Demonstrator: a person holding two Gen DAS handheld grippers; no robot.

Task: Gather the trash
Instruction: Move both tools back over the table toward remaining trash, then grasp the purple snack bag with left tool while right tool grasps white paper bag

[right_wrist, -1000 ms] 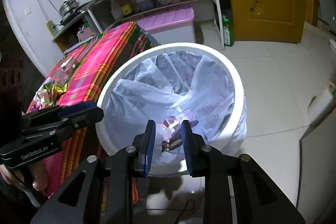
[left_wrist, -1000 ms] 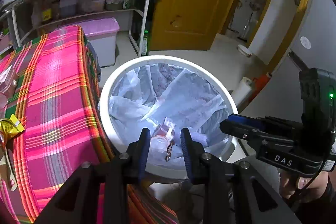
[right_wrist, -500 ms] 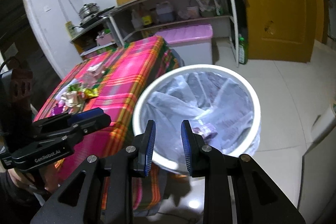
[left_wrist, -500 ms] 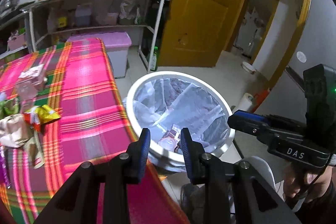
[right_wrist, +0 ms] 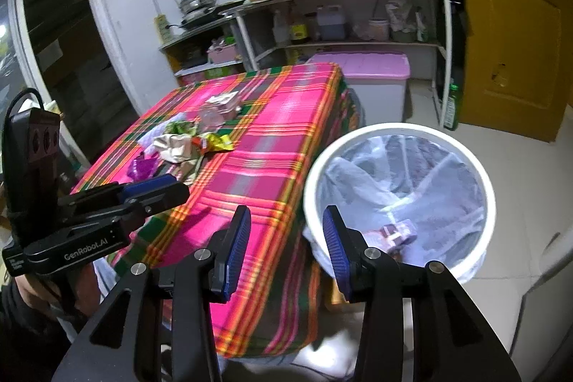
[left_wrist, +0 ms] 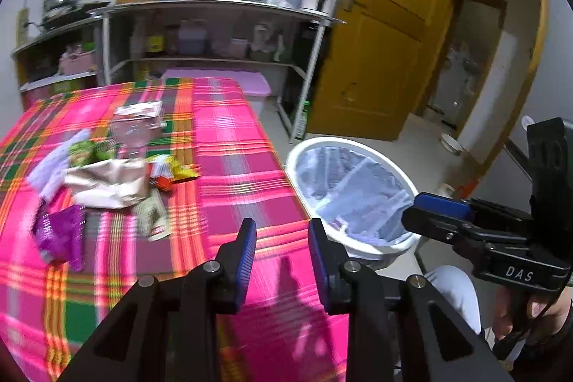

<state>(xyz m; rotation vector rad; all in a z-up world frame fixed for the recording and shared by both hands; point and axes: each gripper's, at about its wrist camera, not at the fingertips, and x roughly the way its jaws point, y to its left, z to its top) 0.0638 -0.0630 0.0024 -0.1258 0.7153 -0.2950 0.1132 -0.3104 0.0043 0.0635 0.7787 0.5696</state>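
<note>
While both grippers gape empty, bin (right_wrist: 487, 188) beside tablecloth (right_wrist: 272, 163) edge

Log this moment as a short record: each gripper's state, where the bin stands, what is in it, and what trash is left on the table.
left gripper: open, empty, over the tablecloth's near edge
right gripper: open, empty, between table edge and bin
trash bin: white, bag-lined, on the floor beside the table
bin contents: a pinkish wrapper near the bottom
trash left on table: beige crumpled bag, purple wrapper, yellow wrapper, green wrapper, clear plastic container
</note>
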